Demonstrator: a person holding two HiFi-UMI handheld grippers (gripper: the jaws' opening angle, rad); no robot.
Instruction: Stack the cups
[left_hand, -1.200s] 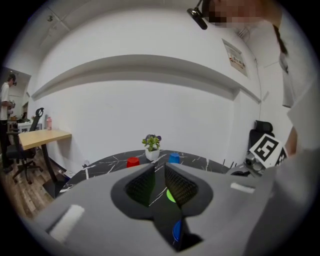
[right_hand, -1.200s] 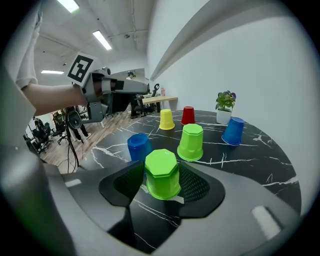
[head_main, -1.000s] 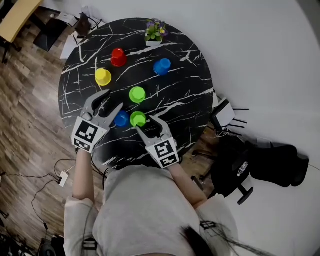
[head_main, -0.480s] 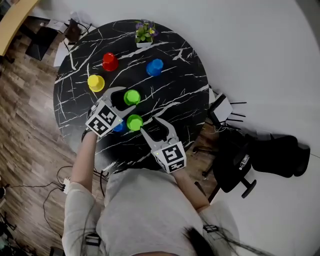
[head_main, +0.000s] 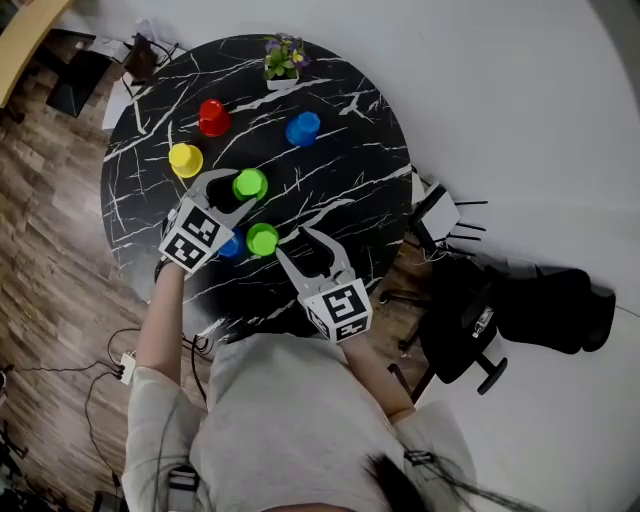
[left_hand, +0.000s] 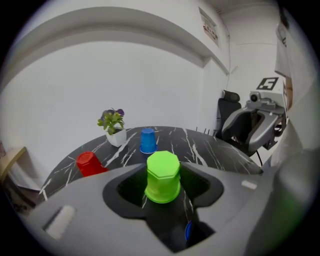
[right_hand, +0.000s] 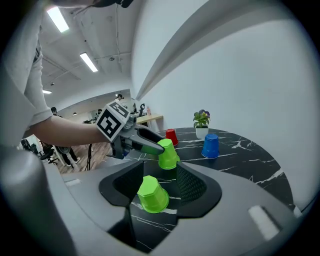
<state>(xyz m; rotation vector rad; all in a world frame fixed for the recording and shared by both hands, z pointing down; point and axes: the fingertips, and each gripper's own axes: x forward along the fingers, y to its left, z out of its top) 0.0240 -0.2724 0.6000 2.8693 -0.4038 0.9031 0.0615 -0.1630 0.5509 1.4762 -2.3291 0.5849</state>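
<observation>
Round black marble worktop (head_main: 340, 170) seen from above, with six cups standing mouth down, none yet stacked. Left gripper (head_main: 236, 190): its jaws, which have just been closing, stand apart around the far green cup (left_hand: 162, 177), which rests on the worktop near its middle. In the right gripper view one finger (right_hand: 145, 142) lies against that cup's side; the other finger is hidden behind the cup, so a full grip is not shown. Right gripper (head_main: 292, 244): jaws wide apart and holding nothing. The near green cup (right_hand: 152, 194) shows through the gap between them (in the head view it stands just beside the tips, toward the left gripper) and is clear of both pads. A near blue cup (head_main: 231, 247) sits just beside the near green cup, partly hidden under the left gripper's body. Further back, well apart from one another, stand a yellow cup (head_main: 185, 159), a red cup (head_main: 213, 117) and a blue cup (head_main: 303, 128). A small potted plant (head_main: 283, 60) is at the far edge of the worktop. Both grippers point toward the far edge from the person's side, each with its marker cube nearest the person. A black chair (head_main: 470, 320) stands on the floor beside the worktop, to the person's right.
</observation>
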